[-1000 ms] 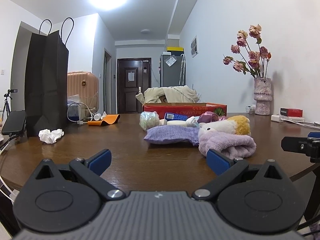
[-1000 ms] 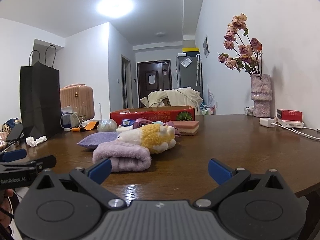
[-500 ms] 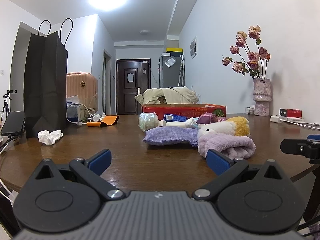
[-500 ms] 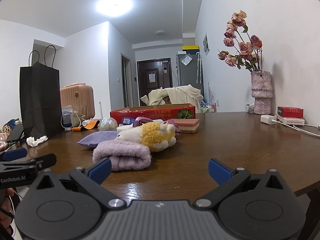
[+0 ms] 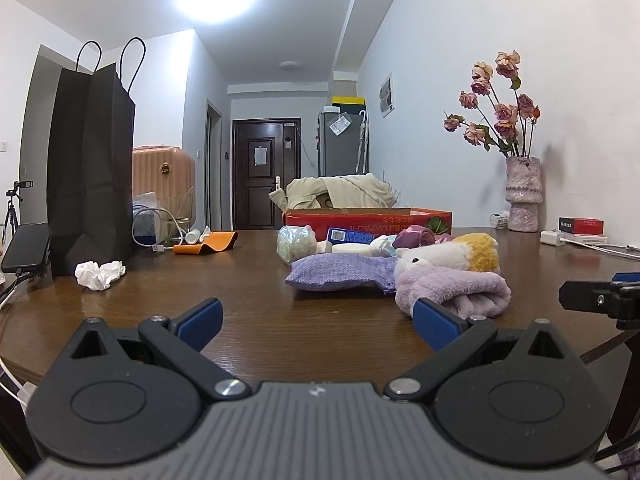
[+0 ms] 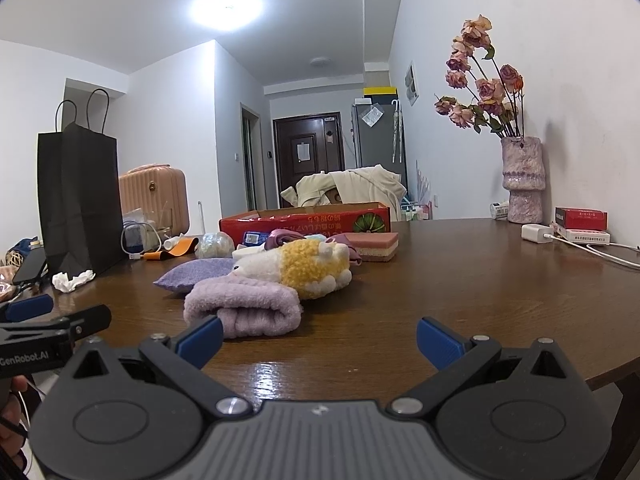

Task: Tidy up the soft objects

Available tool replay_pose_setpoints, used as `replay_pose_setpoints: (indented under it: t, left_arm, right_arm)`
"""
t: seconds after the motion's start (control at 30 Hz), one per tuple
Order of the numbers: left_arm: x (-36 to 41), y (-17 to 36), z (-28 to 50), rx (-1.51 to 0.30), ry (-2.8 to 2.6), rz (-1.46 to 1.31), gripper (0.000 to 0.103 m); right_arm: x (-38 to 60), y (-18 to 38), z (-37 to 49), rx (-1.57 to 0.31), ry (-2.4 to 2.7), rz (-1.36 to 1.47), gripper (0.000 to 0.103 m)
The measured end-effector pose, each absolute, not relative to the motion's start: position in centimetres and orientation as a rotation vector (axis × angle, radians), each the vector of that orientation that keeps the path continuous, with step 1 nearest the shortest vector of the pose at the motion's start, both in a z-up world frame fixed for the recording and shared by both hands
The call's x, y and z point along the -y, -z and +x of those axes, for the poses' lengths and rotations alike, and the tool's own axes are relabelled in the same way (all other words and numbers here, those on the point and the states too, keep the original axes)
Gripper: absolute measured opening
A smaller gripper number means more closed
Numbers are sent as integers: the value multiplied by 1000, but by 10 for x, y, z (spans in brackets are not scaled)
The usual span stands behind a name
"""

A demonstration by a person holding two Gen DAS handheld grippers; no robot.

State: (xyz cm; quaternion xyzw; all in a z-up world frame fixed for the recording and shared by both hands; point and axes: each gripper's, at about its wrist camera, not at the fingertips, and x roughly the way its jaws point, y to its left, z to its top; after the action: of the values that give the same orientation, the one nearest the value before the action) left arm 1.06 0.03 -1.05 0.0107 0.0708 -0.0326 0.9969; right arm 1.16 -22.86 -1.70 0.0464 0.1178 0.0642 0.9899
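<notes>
A pile of soft things lies mid-table: a rolled lilac towel [image 5: 460, 286] [image 6: 244, 304], a white-and-yellow plush toy [image 5: 452, 256] [image 6: 304, 266], a purple fabric pouch [image 5: 336, 272] [image 6: 192, 274] and a pink sponge block [image 6: 374, 244]. Behind stands a red cardboard box [image 5: 368, 218] [image 6: 304, 222]. My left gripper [image 5: 318, 322] is open and empty, low at the table's near edge. My right gripper [image 6: 318, 340] is open and empty, just short of the towel.
A black paper bag [image 5: 90, 168] stands at left with crumpled tissue [image 5: 100, 274] and a phone [image 5: 24, 246] beside it. A vase of dried roses [image 6: 522, 184], a charger [image 6: 536, 234] with cable and small boxes [image 6: 582, 218] sit at right.
Both grippers have shifted only slightly; the right view tilted a little and drew slightly nearer the towel. The jaws stay open and the objects have not moved.
</notes>
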Motion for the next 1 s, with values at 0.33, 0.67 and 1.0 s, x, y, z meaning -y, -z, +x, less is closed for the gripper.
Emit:
replay_pose_setpoints:
  t: [0.33,0.67,1.0]
  left_arm:
    - [-1,11,11,-143,66,22,103]
    - [0,13,11,-147,66,23,103]
    - [-6,0,28,-168,63,-11,103]
  right_arm:
    - [228,18,12,-241,-131,94,103]
    - [227,20,14,-248,-136,95,103]
    - [227,1,38,-251,-206,142,103]
